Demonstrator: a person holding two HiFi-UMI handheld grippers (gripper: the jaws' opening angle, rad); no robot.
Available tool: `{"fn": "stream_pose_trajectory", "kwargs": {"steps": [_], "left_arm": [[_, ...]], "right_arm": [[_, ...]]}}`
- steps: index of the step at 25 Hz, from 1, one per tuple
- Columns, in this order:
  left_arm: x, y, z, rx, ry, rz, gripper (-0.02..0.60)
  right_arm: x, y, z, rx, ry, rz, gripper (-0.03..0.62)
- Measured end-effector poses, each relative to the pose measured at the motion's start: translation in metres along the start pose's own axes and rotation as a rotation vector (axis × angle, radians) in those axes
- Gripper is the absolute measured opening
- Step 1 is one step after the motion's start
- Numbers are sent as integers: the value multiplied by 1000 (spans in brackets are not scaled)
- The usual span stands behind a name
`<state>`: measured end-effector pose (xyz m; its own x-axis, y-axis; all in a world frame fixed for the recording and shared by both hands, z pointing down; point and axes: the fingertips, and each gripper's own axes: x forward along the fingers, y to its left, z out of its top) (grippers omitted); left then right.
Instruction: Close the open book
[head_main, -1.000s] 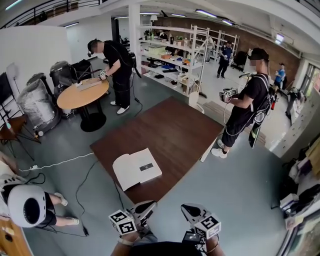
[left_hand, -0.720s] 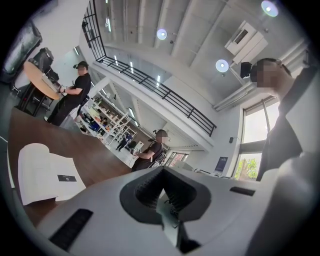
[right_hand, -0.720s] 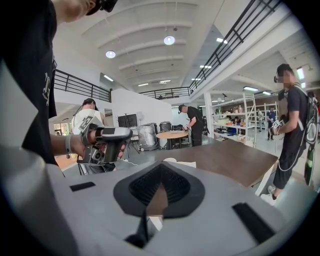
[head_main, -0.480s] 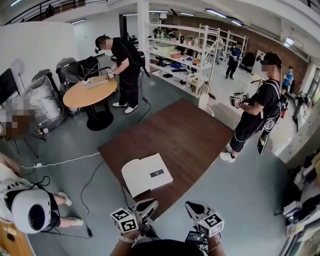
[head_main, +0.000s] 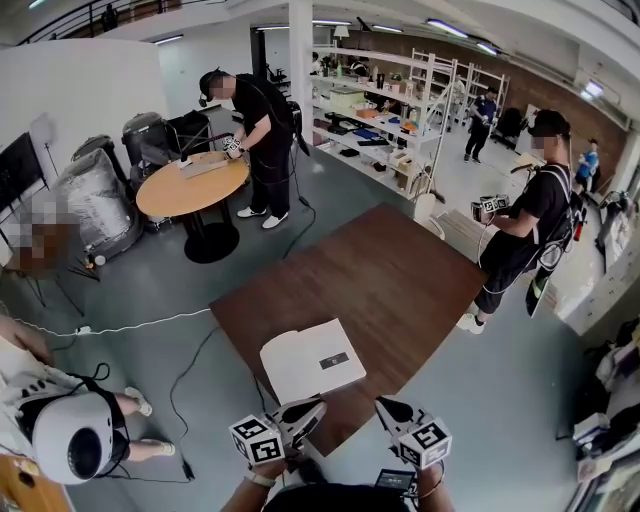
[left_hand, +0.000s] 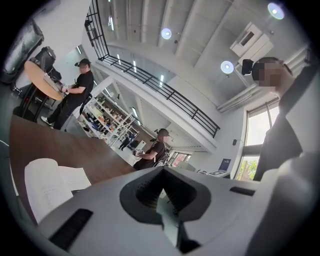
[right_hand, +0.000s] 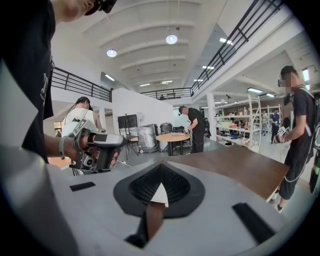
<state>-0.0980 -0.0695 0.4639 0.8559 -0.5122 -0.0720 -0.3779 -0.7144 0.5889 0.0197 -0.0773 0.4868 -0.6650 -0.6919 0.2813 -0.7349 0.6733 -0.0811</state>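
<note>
The closed, empty left tool (head_main: 316, 409) and right tool (head_main: 382, 405) are carried nearer than a second ago to the open white paper book (head_main: 313, 360), left lying flat by the near edge of the dark brown wooden tabletop (head_main: 400, 270), so closing is judged imminent, not begun.

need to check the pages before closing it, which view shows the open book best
The head view: the whole open book lies on the brown table. The left gripper view catches only part of it, at a low slant. The right gripper view shows no clear book.
</note>
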Motion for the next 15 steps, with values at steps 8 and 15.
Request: {"fn": "stream_pose_trajectory", "kwargs": {"steps": [8,15], "left_arm": [[2,29,11,-13,-7,40,5],[14,44,12,-65,-32,97,5]], "right_arm": [[14,-9,-12,19,56,1,-12],[27,-29,2,-5,64,51,-12]]}}
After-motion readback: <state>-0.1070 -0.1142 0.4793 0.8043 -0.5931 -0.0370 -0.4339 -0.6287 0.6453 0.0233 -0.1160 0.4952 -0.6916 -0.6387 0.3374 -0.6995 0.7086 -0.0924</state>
